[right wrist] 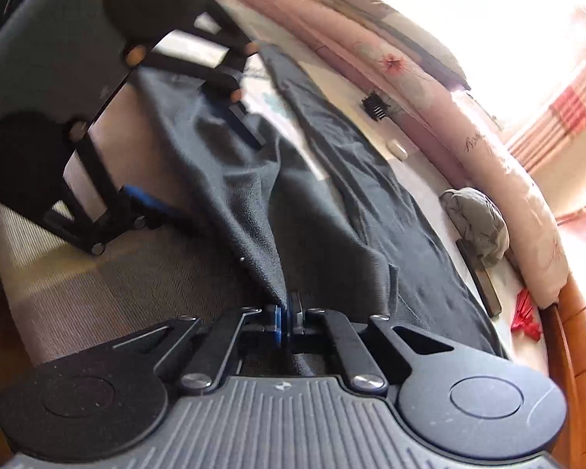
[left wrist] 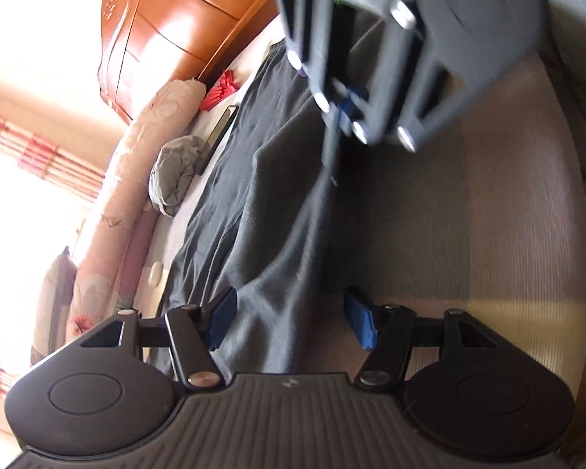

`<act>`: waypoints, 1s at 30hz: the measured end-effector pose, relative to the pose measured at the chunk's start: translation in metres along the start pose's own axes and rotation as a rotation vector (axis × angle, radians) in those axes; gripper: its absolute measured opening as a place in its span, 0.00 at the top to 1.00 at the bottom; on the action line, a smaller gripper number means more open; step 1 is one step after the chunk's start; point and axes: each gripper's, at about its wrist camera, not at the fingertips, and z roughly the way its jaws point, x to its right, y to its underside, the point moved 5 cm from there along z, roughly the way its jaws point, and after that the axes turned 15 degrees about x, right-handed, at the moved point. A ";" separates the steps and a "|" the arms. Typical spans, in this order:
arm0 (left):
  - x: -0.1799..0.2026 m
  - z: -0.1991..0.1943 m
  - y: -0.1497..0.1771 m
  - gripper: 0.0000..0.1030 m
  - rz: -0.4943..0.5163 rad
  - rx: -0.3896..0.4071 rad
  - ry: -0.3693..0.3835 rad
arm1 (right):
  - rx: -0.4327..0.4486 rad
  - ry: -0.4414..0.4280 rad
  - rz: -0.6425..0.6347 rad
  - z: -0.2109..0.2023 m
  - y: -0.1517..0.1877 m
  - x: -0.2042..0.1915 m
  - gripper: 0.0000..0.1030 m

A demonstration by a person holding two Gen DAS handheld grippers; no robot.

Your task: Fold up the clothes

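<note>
Right hand-held gripper (right wrist: 287, 318): jaws fully closed, pinching a ridge of the dark grey garment (right wrist: 332, 211).
Left hand-held gripper (left wrist: 289, 322): jaws standing apart, straddling the garment's near edge, pads not pressing it.
Garment: spread along the bed (left wrist: 488, 215), beside the floral quilt roll (left wrist: 136, 164).
Risk: the thin pinch may slip, or lifting one-handed may drag the cloth into a bunch, since the left has no grip.
Count: two hand-held grippers, one dark garment, one crumpled grey cloth (left wrist: 175, 174) near the quilt roll.
</note>
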 end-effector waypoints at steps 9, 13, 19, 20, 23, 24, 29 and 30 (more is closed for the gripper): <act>0.018 -0.008 -0.008 0.98 0.067 -0.023 0.079 | 0.010 -0.027 0.014 -0.025 0.000 -0.009 0.97; 0.017 -0.032 -0.023 0.98 0.034 0.007 0.131 | 0.000 -0.056 0.021 -0.038 0.008 -0.013 0.97; 0.029 -0.045 -0.036 0.99 -0.012 0.021 0.193 | -0.021 -0.096 0.114 -0.048 0.020 -0.008 0.97; 0.031 -0.046 -0.037 0.99 -0.030 0.023 0.209 | -0.023 -0.104 0.130 -0.050 0.022 -0.008 0.97; 0.037 -0.051 -0.039 0.99 -0.081 0.030 0.256 | -0.035 -0.143 0.182 -0.052 0.028 -0.006 0.96; 0.037 -0.053 -0.038 0.98 -0.097 0.033 0.268 | -0.040 -0.155 0.200 -0.053 0.030 -0.005 0.96; 0.029 -0.063 -0.031 0.93 -0.165 0.023 0.267 | -0.038 -0.174 0.319 -0.062 0.033 0.005 0.87; 0.027 -0.066 -0.030 0.90 -0.175 0.024 0.265 | -0.029 -0.171 0.350 -0.066 0.032 0.008 0.86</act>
